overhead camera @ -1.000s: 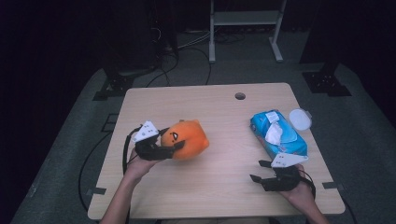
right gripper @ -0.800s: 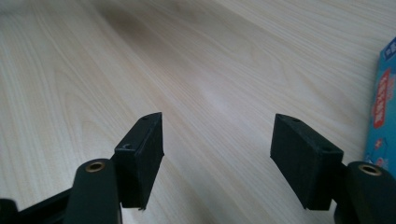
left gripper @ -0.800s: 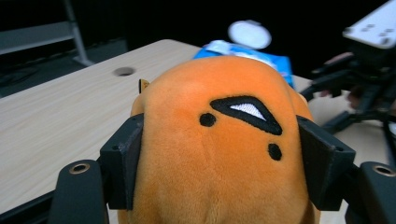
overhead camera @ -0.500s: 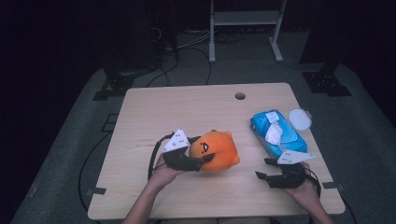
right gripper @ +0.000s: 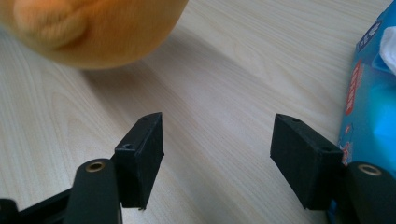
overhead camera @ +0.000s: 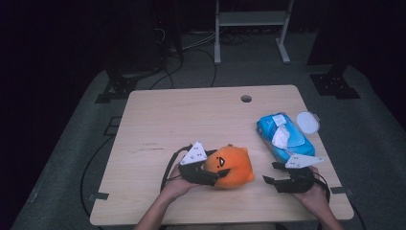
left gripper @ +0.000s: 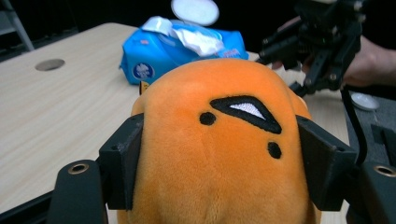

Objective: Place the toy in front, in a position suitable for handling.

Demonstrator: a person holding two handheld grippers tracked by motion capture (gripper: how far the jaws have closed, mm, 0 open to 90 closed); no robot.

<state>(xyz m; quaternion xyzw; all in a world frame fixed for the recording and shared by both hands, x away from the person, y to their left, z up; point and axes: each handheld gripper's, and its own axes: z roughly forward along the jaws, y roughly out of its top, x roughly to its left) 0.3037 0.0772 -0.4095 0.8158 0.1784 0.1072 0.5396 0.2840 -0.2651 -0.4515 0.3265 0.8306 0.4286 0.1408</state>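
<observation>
An orange plush toy (overhead camera: 233, 165) with a stitched black face sits low over the wooden table (overhead camera: 191, 120), near its front edge. My left gripper (overhead camera: 216, 173) is shut on it. In the left gripper view both black jaws press into the sides of the plush toy (left gripper: 219, 130). My right gripper (overhead camera: 270, 173) rests just to the right of the toy, pointing left toward it. In the right gripper view the right gripper (right gripper: 222, 149) stands open over bare wood, with the plush toy (right gripper: 93, 28) blurred ahead at top left.
A blue pack of wet wipes (overhead camera: 282, 136) lies at the table's right side, a white wipe sticking out and its round white lid (overhead camera: 307, 121) flipped open. The pack (right gripper: 373, 93) lies close beside my right jaw. A cable hole (overhead camera: 246, 98) is near the far edge.
My left gripper has carried the plush toy rightward and nearer the front edge, closing most of the gap to the right gripper. The right hand has stayed put.
</observation>
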